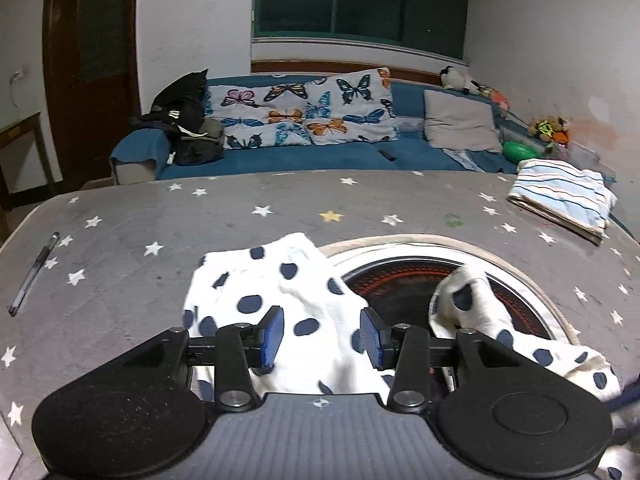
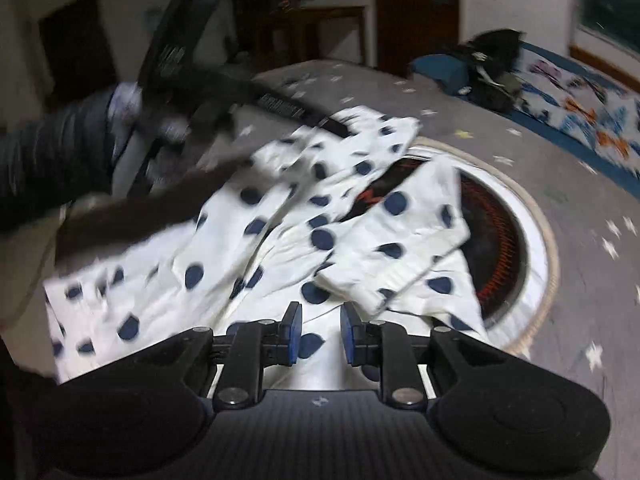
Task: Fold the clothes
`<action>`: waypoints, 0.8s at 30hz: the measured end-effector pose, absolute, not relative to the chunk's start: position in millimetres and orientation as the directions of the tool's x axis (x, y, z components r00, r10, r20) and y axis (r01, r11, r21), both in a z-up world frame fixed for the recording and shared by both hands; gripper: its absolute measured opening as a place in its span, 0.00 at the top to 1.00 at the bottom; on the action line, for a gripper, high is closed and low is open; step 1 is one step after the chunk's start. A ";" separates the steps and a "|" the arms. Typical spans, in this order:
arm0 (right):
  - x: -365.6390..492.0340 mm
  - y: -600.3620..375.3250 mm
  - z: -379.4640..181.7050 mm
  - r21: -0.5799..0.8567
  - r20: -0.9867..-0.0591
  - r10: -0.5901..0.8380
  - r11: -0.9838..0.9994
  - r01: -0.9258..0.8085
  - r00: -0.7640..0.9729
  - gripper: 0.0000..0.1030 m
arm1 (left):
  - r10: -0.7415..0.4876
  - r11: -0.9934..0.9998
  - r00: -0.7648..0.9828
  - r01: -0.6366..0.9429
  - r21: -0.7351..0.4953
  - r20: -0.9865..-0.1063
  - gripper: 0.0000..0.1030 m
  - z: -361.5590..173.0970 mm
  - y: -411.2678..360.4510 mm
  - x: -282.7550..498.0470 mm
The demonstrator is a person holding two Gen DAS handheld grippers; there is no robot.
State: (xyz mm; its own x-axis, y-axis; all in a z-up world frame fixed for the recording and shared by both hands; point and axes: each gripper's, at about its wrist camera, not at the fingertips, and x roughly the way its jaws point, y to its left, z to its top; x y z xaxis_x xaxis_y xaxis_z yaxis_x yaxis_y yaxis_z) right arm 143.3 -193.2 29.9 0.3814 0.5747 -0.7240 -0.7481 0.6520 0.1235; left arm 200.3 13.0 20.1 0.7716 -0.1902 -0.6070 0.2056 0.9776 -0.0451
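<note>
Claws, left [image 1: 322, 338] and right [image 2: 320, 334], gape over the spotted garment [image 2: 248, 236]; no legible writing.

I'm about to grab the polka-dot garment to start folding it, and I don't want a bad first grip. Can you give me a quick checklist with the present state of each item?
1. Left gripper open over polka-dot garment: ok.
2. Right gripper open, cloth between its fingers: ok.
3. Garment flat: not ok, crumpled.
4. Garment clear of round heater opening: not ok, overlaps it.
5. Striped folded cloth out of the way: ok.
6. Pen apart from garment: ok.
</note>
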 end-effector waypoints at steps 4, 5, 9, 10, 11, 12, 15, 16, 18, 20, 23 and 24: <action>168.6 -209.8 39.0 0.176 -0.689 0.557 0.749 -0.639 0.464 0.80 | -0.212 0.971 0.754 0.233 -0.048 -0.622 0.56 14.8 2.2 196.9; 178.2 -210.6 37.4 0.196 -0.687 0.554 0.765 -0.613 0.470 0.80 | -0.218 0.969 0.750 0.242 -0.048 -0.624 0.56 13.9 -0.1 195.1; 210.9 -206.9 23.3 0.280 -0.703 0.553 0.794 -0.540 0.447 0.76 | -0.237 0.960 0.742 0.277 -0.036 -0.627 0.54 11.7 -7.8 185.4; 217.1 -202.9 18.6 0.288 -0.710 0.548 0.798 -0.529 0.441 0.75 | -0.236 0.959 0.742 0.281 -0.029 -0.627 0.54 11.4 -8.3 183.7; 220.9 -200.3 13.7 0.292 -0.719 0.542 0.803 -0.519 0.435 0.72 | -0.234 0.959 0.744 0.282 -0.023 -0.627 0.53 11.2 -8.0 182.5; 224.0 -198.4 8.8 0.296 -0.728 0.536 0.809 -0.508 0.429 0.68 | -0.231 0.959 0.745 0.284 -0.016 -0.626 0.53 10.9 -7.8 181.4; 228.2 -193.1 -3.1 0.301 -0.753 0.513 0.825 -0.478 0.412 0.64 | -0.227 0.959 0.745 0.282 -0.011 -0.627 0.53 10.1 -3.9 179.4; 228.2 -192.7 -4.1 0.302 -0.753 0.513 0.826 -0.477 0.412 0.64 | -0.225 0.960 0.745 0.279 -0.012 -0.628 0.53 9.6 -2.1 179.0; 227.2 -191.1 -4.8 0.308 -0.752 0.517 0.824 -0.476 0.409 0.65 | -0.217 0.963 0.745 0.270 -0.012 -0.631 0.53 8.0 1.1 179.2; 226.2 -188.3 -4.4 0.305 -0.755 0.517 0.821 -0.483 0.403 0.65 | -0.212 0.965 0.744 0.260 -0.016 -0.634 0.52 6.1 3.6 180.0; 224.2 -183.1 -3.7 0.283 -0.763 0.505 0.822 -0.495 0.403 0.80 | -0.207 0.968 0.743 0.250 -0.023 -0.637 0.52 4.4 6.4 180.2; 223.1 -180.5 -2.2 0.260 -0.770 0.491 0.824 -0.503 0.406 0.82 | -0.208 0.968 0.744 0.251 -0.023 -0.636 0.52 4.7 7.0 179.3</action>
